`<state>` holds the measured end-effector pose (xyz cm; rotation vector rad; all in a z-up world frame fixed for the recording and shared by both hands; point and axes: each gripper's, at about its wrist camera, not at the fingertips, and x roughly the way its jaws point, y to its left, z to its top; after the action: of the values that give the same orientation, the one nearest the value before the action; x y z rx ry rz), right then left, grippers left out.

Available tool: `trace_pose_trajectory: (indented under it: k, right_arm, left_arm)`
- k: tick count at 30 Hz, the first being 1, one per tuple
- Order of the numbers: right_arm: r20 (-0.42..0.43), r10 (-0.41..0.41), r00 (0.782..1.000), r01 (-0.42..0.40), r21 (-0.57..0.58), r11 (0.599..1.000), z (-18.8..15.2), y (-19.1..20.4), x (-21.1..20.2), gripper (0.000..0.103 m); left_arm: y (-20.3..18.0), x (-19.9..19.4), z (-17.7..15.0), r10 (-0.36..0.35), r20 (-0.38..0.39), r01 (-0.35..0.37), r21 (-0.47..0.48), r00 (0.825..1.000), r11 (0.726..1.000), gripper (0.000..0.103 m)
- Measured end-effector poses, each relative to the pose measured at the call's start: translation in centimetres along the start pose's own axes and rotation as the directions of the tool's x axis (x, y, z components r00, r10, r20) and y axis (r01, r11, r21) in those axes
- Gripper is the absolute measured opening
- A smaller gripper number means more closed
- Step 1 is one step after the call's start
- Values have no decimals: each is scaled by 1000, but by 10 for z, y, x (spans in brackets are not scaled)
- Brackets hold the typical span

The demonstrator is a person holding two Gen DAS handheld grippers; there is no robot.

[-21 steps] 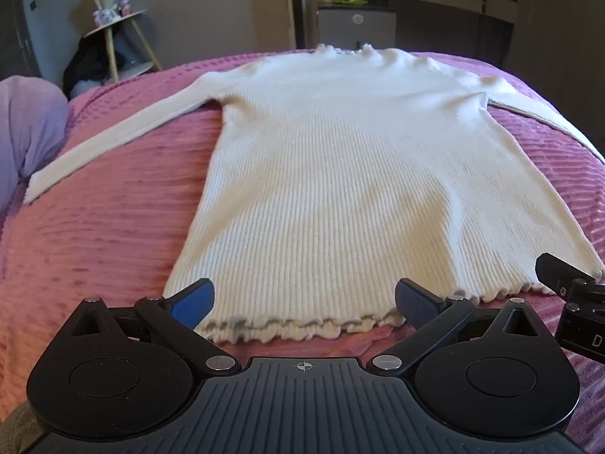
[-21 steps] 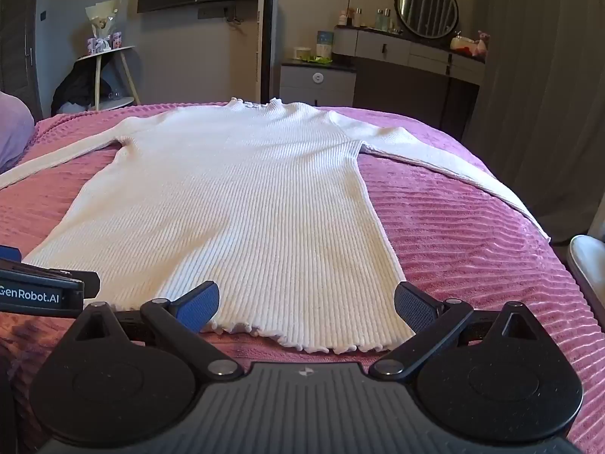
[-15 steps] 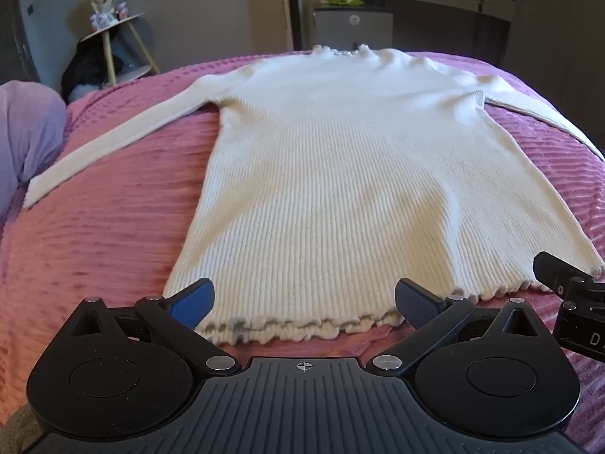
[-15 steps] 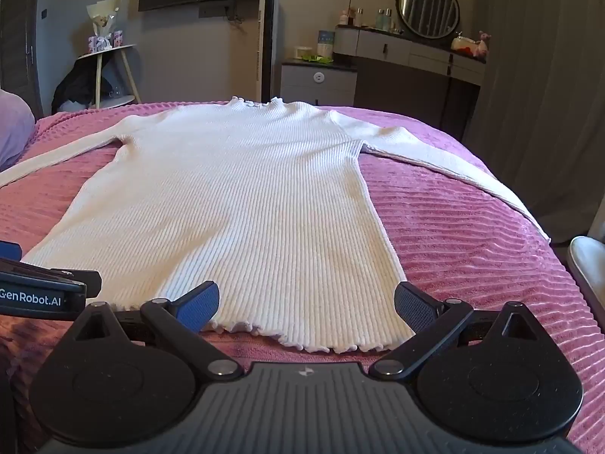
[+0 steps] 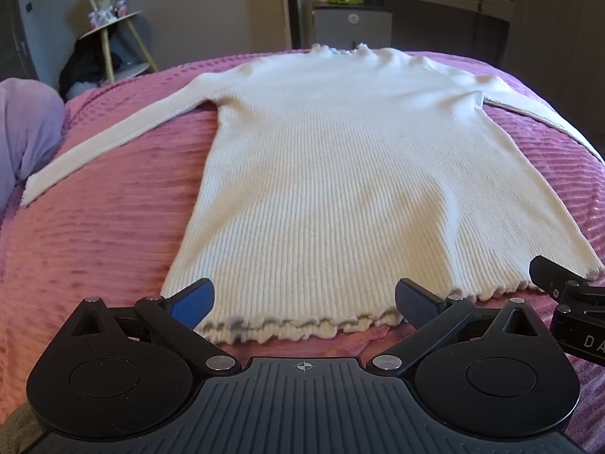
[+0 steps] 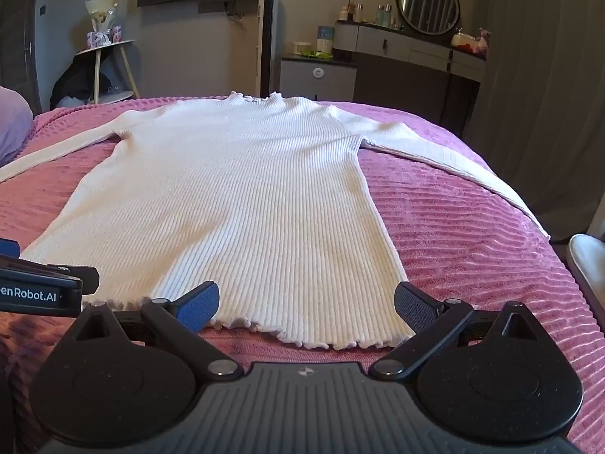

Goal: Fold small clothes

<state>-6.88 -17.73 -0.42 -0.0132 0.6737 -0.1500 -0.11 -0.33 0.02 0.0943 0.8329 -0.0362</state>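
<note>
A white ribbed long-sleeved sweater (image 5: pixel 340 189) (image 6: pixel 242 204) lies flat on the pink bedspread (image 5: pixel 106 227) (image 6: pixel 472 249), neck far, frilly hem near, sleeves spread to both sides. My left gripper (image 5: pixel 304 299) hovers open just above the hem's left half, nothing between its fingers. My right gripper (image 6: pixel 306 304) hovers open over the hem's right corner, also holding nothing. Each gripper shows at the edge of the other's view.
A lilac pillow (image 5: pixel 26 132) lies at the bed's left edge. Beyond the bed stand a small round side table (image 6: pixel 106 64), a grey cabinet (image 6: pixel 317 75) and a dresser with a round mirror (image 6: pixel 429 3). A curtain (image 6: pixel 540 75) hangs at the right.
Both grippers have crept slightly forward over the hem. Their jaws stay wide and the sweater has not moved.
</note>
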Motion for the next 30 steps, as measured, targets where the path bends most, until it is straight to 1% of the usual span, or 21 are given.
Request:
trace_pose_trajectory:
  k: [30]
  right_arm:
    - [-8, -5, 1000, 5, -6, 1000, -1, -1, 1, 99]
  left_arm:
    - [-1, 0, 0, -4, -6, 4, 3, 1000, 1000, 103]
